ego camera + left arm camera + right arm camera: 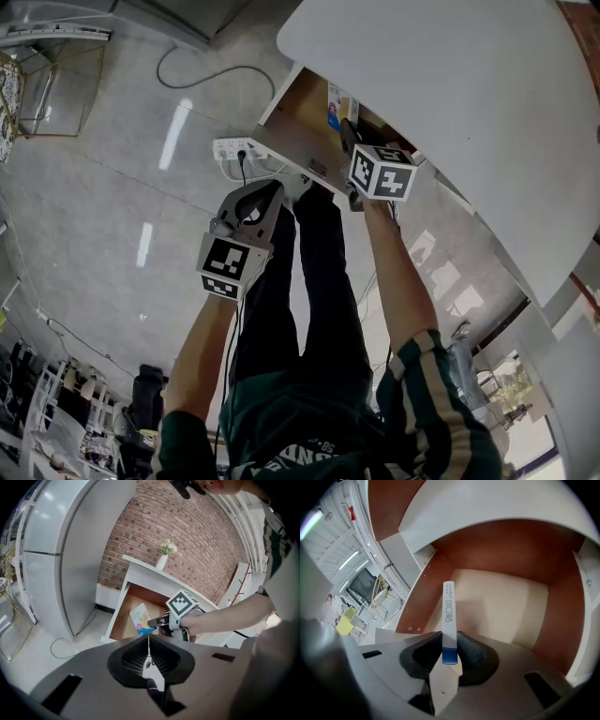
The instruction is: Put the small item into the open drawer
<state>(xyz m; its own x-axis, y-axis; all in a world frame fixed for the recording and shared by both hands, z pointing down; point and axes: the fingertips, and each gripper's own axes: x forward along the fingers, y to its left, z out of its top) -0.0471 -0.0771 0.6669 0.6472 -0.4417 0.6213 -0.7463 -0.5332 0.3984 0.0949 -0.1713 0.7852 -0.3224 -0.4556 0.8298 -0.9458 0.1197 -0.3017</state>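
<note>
The small item is a thin white box with a blue end [448, 616]. My right gripper [449, 651] is shut on its blue end, so the box stands on edge and points into the open wooden drawer [501, 606]. In the head view the box [336, 105] and right gripper [349, 141] hang over the drawer [295, 122]. The left gripper view shows the same box [139, 617] above the drawer [123, 620]. My left gripper [148, 644] is shut with nothing in it and is held back from the drawer front [277, 189].
A white tabletop [450, 103] overhangs the drawer. A white power strip [234, 148] with a cable lies on the tiled floor by the drawer's corner. A grey refrigerator [61, 559] stands left of the desk, and a vase of flowers [164, 557] sits on it.
</note>
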